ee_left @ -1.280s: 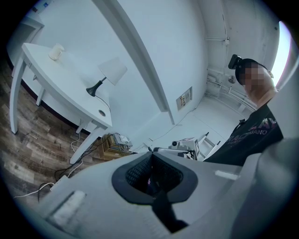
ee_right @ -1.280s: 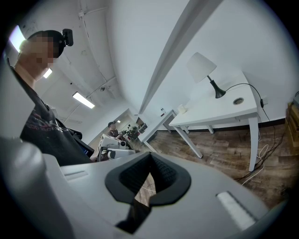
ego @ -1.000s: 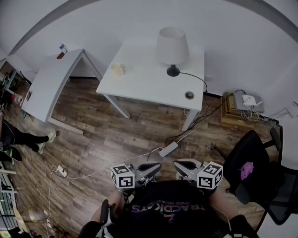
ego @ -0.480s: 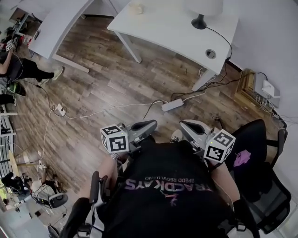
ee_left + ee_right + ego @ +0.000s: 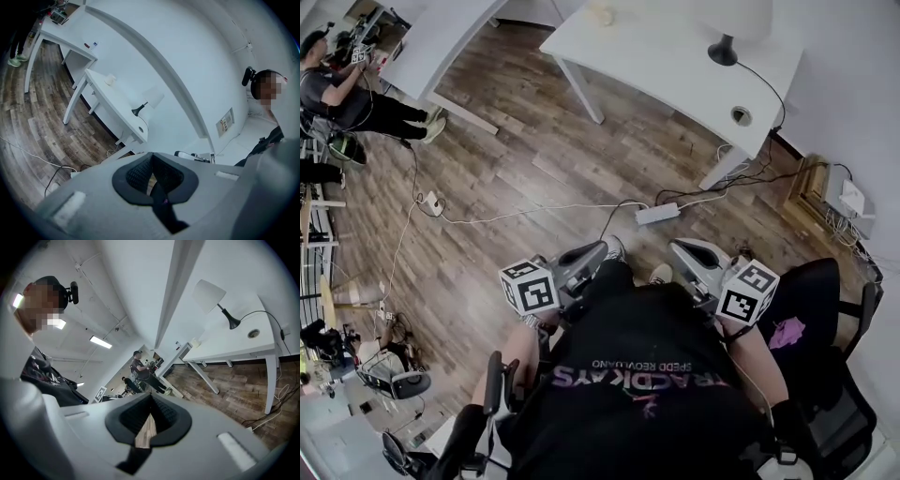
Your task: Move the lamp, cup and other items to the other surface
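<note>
Two white rectangular surfaces stand across the wood-plank floor (image 5: 534,178), well apart from the person: the nearer surface (image 5: 675,70) bears the task's things, and the longer surface (image 5: 441,28) to its left is, I judge, where they go. The white-shaded lamp with a black stem (image 5: 209,295) stands toward the nearer one's right end, while the left gripper (image 5: 151,180) and right gripper (image 5: 149,422) hang at the person's waist, each pressed together on nothing. Both should be spread before arrival, the lamp taken low on its stem and carried upright, the small cream cup (image 5: 600,13) at the other end pinched by its wall.
</note>
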A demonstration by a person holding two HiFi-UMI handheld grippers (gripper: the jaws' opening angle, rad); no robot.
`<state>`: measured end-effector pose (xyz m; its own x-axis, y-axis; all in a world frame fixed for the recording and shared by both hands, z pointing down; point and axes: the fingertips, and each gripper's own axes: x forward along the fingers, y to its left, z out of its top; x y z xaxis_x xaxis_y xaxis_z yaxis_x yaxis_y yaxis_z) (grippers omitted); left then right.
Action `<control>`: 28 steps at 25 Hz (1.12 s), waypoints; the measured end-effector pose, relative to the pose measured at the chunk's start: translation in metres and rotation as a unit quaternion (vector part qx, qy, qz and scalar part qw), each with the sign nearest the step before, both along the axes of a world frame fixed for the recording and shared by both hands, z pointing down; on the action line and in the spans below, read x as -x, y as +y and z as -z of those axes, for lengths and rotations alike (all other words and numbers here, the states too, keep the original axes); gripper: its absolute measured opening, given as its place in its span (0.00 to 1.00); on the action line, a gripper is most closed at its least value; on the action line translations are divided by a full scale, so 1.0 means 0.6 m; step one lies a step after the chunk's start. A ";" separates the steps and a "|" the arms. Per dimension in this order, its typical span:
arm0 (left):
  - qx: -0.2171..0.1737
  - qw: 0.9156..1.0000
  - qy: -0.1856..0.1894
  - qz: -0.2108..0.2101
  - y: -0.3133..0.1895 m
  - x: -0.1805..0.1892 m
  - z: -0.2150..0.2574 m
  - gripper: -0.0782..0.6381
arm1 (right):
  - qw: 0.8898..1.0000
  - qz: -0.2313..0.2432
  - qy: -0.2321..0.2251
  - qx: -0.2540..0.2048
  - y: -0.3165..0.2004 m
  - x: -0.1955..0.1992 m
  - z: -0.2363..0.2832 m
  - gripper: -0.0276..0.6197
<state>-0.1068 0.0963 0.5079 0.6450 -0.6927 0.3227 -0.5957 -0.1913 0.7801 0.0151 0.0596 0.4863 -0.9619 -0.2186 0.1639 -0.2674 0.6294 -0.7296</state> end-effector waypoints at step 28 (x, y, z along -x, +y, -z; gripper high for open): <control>-0.006 0.992 0.087 -0.090 -0.313 0.293 -0.079 0.11 | 0.982 -0.132 0.128 -0.043 -0.482 0.327 -0.050 0.12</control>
<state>-0.2828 -0.0914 0.5552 0.8032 -0.5650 0.1889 -0.4086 -0.2917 0.8649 -0.1812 -0.2294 0.5162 -0.7991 -0.4790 0.3634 -0.5979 0.5689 -0.5647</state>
